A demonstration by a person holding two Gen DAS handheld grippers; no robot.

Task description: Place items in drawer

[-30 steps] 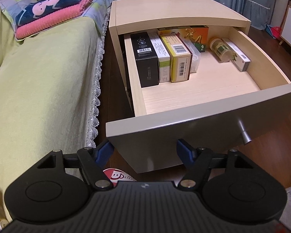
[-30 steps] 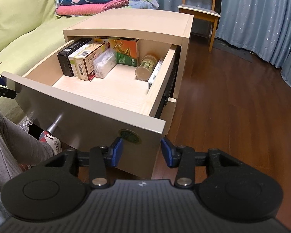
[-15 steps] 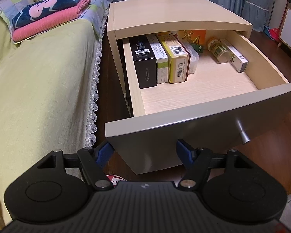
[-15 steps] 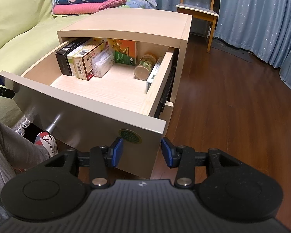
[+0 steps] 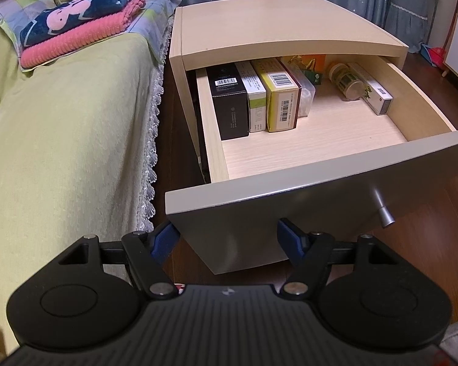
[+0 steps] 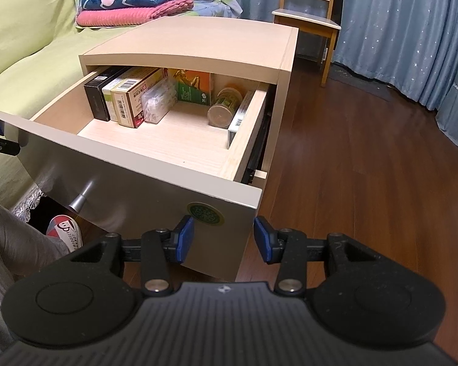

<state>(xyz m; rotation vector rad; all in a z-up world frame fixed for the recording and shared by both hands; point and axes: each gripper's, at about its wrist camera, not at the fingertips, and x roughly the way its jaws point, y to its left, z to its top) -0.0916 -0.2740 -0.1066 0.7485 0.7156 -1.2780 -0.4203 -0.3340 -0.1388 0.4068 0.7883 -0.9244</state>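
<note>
The pale wooden drawer [image 5: 320,189] of the nightstand [image 5: 274,27] stands pulled out. Inside it a black box [image 5: 229,103], a white box [image 5: 255,100], a yellow box [image 5: 279,97] and a clear plastic case [image 5: 305,94] stand in a row at the left. A jar [image 5: 346,80] and a long white box [image 5: 374,91] lie at the right. My left gripper [image 5: 227,239] is open and empty at the lower left corner of the drawer front. My right gripper [image 6: 224,241] is open and empty at the drawer front's [image 6: 137,177] right corner.
A metal knob [image 5: 383,210] sticks out of the drawer front. A green-covered bed [image 5: 61,137] with folded blankets [image 5: 82,27] runs along the left. A person's leg [image 6: 9,244] and shoe [image 6: 62,228] are below the drawer. Wooden floor [image 6: 366,167] and a chair [image 6: 308,21] lie to the right.
The drawer has slid a little further into the nightstand, so its top now covers more of the boxes. Both grippers have stayed open at the drawer front.
</note>
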